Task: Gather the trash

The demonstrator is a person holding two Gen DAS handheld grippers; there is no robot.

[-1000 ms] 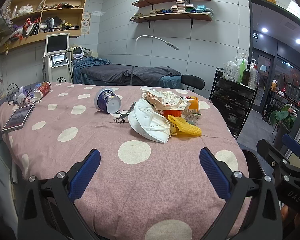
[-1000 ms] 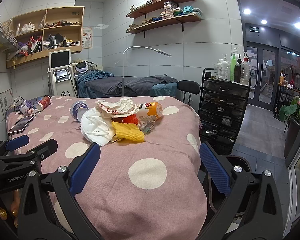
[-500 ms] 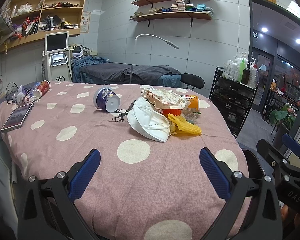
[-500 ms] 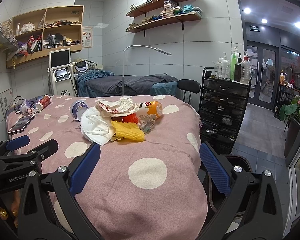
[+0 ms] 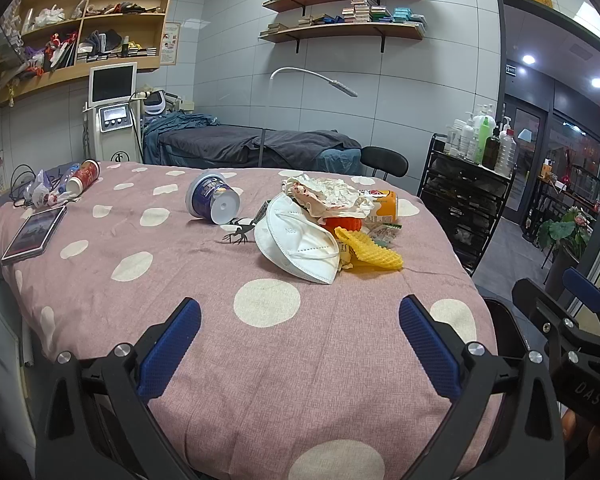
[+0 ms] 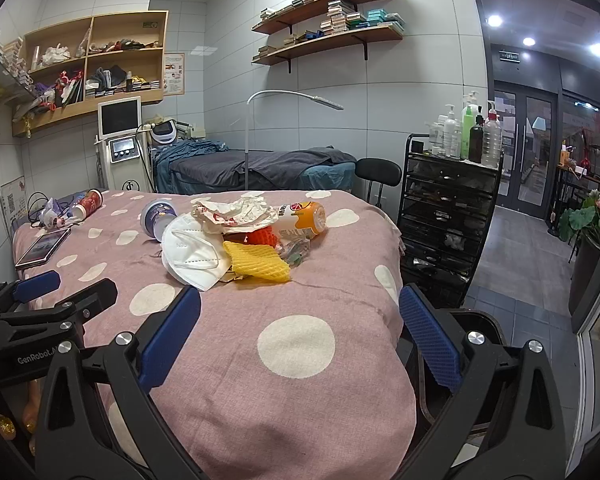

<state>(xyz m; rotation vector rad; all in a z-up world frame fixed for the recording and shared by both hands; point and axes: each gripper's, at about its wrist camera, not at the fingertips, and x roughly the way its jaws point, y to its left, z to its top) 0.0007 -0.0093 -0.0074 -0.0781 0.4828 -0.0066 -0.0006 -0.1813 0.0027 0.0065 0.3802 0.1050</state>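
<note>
Left wrist view
Left gripper (image 5: pixel 299 344): jaws spread wide, holding nothing, low over the near edge of the pink polka-dot bedspread (image 5: pixel 180 280).
Trash pile: white folded N95 face mask (image 5: pixel 300 242) touching the yellow foam fruit net (image 5: pixel 374 250); crumpled white-and-red paper wrapper (image 5: pixel 332 196) on top, orange drink can (image 5: pixel 384 204) lying behind.
Beside it: blue tipped-over plastic cup (image 5: pixel 214 199), well apart from the flat tablet (image 5: pixel 34 230) at the left edge.

Right wrist view
Right gripper (image 6: pixel 299 344): jaws wide apart, empty.
Between it and the pile: bare bedspread only.
Right of bed: black drawer trolley (image 6: pixel 444 216).
</note>
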